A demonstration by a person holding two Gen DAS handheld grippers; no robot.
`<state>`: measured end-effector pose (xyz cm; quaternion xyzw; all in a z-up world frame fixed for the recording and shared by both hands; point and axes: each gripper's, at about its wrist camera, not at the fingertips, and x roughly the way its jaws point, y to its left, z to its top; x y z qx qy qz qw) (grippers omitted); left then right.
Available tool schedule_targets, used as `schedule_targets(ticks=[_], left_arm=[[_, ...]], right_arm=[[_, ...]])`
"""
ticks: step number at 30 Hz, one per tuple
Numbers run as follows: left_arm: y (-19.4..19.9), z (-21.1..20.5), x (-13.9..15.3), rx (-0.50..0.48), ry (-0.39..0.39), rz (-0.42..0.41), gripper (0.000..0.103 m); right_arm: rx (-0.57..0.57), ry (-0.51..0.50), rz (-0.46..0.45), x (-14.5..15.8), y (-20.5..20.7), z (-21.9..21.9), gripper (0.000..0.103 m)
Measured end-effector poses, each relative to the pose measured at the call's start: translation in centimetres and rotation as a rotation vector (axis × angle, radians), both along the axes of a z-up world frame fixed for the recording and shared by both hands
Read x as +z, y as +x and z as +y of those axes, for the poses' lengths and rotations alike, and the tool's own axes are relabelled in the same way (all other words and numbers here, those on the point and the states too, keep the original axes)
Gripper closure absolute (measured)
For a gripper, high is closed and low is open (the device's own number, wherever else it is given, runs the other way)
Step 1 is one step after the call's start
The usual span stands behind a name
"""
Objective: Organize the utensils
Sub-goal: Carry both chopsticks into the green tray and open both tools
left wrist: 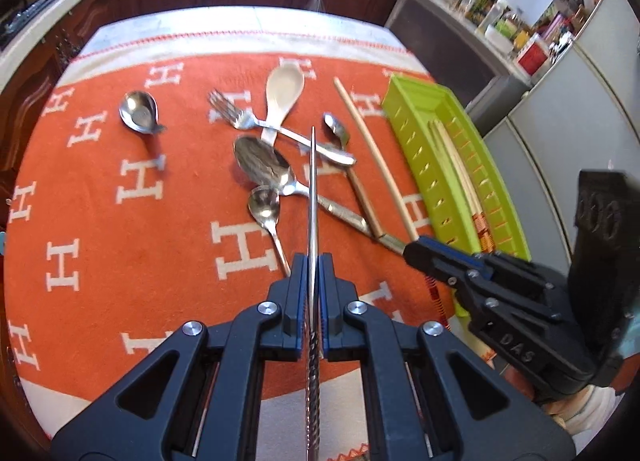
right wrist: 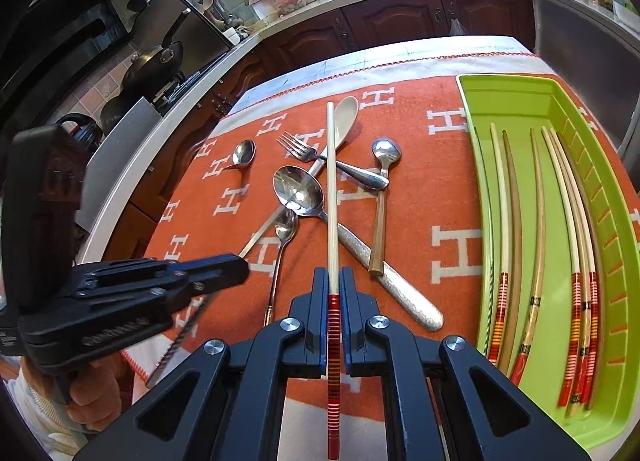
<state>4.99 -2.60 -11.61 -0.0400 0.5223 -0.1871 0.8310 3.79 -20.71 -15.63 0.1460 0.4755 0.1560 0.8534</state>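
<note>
My left gripper (left wrist: 314,261) points steeply down over the near part of the orange blanket with white H letters (left wrist: 120,189), its jaws clenched on a thin metal chopstick with a twisted grip (left wrist: 313,189); the shaft runs straight out ahead of the fingers, its tip above the pile of cutlery in the middle of the blanket. My right gripper (right wrist: 333,277) is also tilted downward, pads pinched on a pale wooden chopstick with a red striped end (right wrist: 331,181), which reaches forward over the large steel spoon (right wrist: 298,193) and the steel fork (right wrist: 298,149). A hand (right wrist: 94,393) shows under the left gripper's handle in the right wrist view. The lime-green plastic tray (right wrist: 520,93) lies along the blanket's right edge, several chopsticks lying lengthwise inside. A white ceramic spoon (left wrist: 284,89) rests toward the far edge.
</note>
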Motion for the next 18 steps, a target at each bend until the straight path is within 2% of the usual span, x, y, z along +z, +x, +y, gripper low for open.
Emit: schedule_targets(ticks=[4, 9, 14, 18], left_arm=[[0.0, -0.7, 2.3, -0.016, -0.023, -0.038, 0.1], [0.9, -4.7, 4.9, -0.071, -0.047, -0.07, 0.1], [2.5, -9.6, 5.9, -0.112, -0.082, -0.046, 0.1], [4.0, -13.4, 5.3, -0.121, -0.109, 0.015, 0.1]], right_arm=[[-0.023, 0.006, -0.014, 0.9, -1.0, -0.7, 0.098], [-0.085, 0.027, -0.009, 2.1, -1.4, -3.3, 0.098], [-0.188, -0.015, -0.004, 3.7, -1.9, -7.5, 0.098], [-0.262, -0.063, 0.0, 4.6, -1.9, -10.8, 0.098]])
